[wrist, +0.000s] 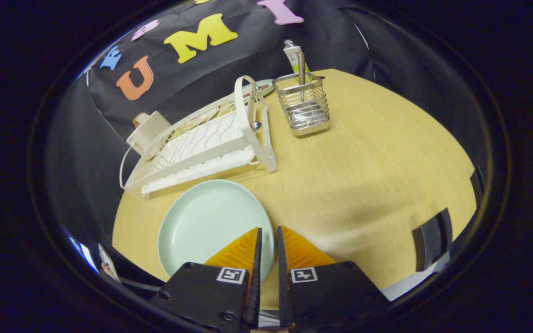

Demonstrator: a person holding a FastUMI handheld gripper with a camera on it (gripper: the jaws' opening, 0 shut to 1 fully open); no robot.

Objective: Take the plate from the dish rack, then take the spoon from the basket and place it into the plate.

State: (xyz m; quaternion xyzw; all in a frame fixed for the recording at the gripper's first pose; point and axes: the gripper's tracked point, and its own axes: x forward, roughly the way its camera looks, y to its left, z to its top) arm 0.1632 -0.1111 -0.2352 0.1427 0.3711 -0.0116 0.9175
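One plate [206,222] flat on table [363,185], under near-closed tool [269,236] (rim between fingers).

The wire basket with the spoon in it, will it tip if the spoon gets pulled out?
Possibly. The basket looks like thin, light wire, and the spoon stands tall in it, so a sideways pull might drag it. Its flat base on the table should help. The tongs are nearly closed above the plate.
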